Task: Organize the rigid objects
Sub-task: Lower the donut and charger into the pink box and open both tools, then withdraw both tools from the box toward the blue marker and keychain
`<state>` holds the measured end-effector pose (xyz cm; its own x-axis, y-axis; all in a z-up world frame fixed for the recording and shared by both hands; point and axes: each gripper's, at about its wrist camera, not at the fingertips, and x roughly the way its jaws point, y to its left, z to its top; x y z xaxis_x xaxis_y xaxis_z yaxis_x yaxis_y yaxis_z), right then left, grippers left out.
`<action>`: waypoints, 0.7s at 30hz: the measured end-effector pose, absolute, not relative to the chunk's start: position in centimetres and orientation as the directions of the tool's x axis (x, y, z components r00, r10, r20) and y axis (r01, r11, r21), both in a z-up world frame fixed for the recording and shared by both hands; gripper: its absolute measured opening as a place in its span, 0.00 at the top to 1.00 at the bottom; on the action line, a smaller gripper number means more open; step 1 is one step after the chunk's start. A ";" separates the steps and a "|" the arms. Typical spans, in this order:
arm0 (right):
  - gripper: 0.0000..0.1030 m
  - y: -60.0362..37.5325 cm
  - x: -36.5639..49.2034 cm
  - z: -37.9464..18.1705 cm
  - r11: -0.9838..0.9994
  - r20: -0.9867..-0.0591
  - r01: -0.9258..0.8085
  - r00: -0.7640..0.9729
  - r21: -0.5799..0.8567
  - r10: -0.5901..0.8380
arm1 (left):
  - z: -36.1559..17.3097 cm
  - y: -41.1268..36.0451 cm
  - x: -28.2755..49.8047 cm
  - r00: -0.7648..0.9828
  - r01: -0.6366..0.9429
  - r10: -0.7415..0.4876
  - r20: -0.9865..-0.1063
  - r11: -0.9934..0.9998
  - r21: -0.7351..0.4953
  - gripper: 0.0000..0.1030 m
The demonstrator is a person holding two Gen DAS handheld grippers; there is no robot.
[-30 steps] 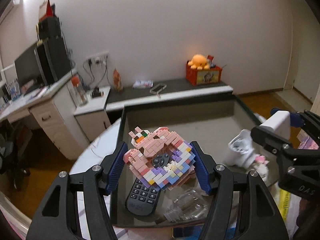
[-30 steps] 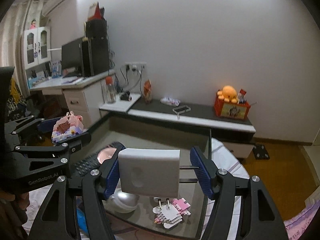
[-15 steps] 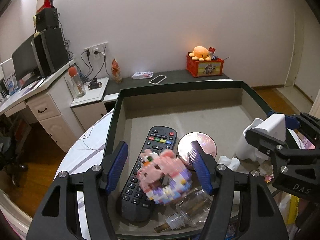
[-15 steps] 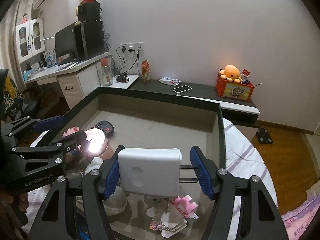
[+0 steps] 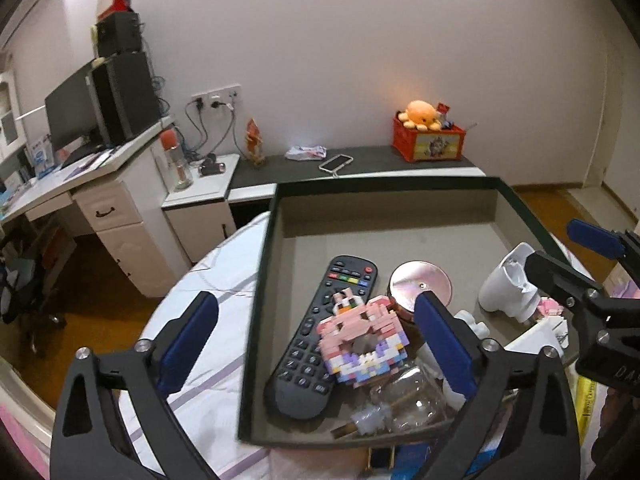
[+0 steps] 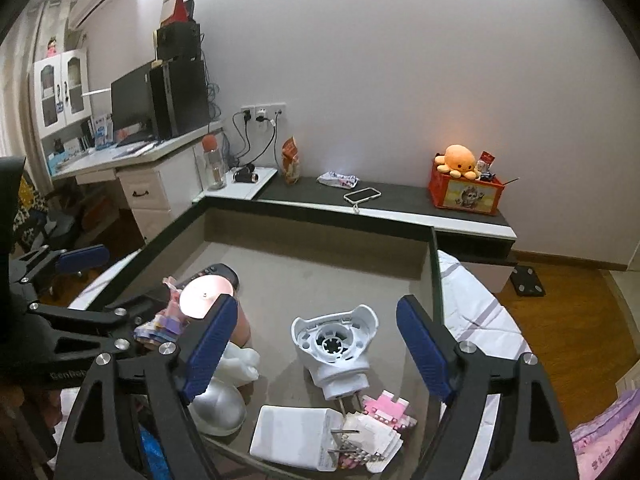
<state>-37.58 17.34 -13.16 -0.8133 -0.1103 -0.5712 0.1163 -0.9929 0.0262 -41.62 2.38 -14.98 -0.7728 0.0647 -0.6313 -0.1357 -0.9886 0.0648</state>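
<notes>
1. Counting from the left wrist view: one dark-rimmed box; inside it one black remote, one pink brick model lying on the remote's near right side, one copper-topped disc, one clear bottle, one white fan-shaped housing.
2. Left gripper: jaws spread wide, holding nothing. A second ago they clamped the brick model above the box; half a second ago the model was dropping free.
3. Setting: box on a striped bedsheet; white desk far left, orange crate on the far dark shelf.
4. Counting from the right wrist view: one white adapter block lying at the box's near edge, prongs to the right; two brick pieces, one pink, one white, touching it.
5. Right gripper: jaws apart, empty; earlier they gripped the adapter block.
6. Setting: wooden floor right, white wall behind.
</notes>
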 end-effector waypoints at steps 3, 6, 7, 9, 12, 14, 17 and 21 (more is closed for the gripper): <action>0.19 17.3 -36.5 -12.0 -0.993 -0.555 0.111 -0.825 0.026 -0.107 | -14.0 1.5 -40.2 -0.783 -0.128 0.068 -0.618 -0.990 0.053 0.02; 0.19 17.1 -34.9 -10.5 -0.994 -0.528 0.107 -0.843 0.020 -0.101 | -12.5 0.6 -38.2 -0.801 -0.123 0.080 -0.593 -0.992 0.033 0.01; 0.19 17.1 -34.3 -10.1 -0.994 -0.520 0.106 -0.848 0.020 -0.100 | -12.1 0.4 -37.6 -0.807 -0.122 0.081 -0.585 -0.992 0.030 0.01; 0.19 17.1 -32.6 -8.9 -0.995 -0.491 0.101 -0.866 0.022 -0.099 | -10.8 -0.3 -35.6 -0.826 -0.123 0.096 -0.555 -0.992 0.012 0.00; 0.10 17.2 -29.9 -7.2 -0.996 -0.444 0.089 -0.892 0.012 -0.085 | -9.3 -0.9 -32.8 -0.847 -0.135 0.113 -0.520 -0.991 0.005 0.00; 0.00 17.1 -28.0 -6.5 -0.997 -0.407 0.080 -0.911 -0.005 -0.071 | -8.8 -1.3 -30.9 -0.860 -0.139 0.112 -0.498 -0.990 0.018 0.00; 0.00 17.2 -25.7 -6.1 -0.997 -0.384 0.075 -0.921 -0.016 -0.063 | -8.4 -1.6 -28.2 -0.872 -0.147 0.112 -0.477 -0.989 0.036 0.00; 0.00 17.8 -23.2 -6.5 -0.999 -0.385 0.046 -0.922 -0.017 -0.036 | -8.6 -1.7 -25.4 -0.867 -0.174 0.130 -0.481 -0.984 0.048 0.00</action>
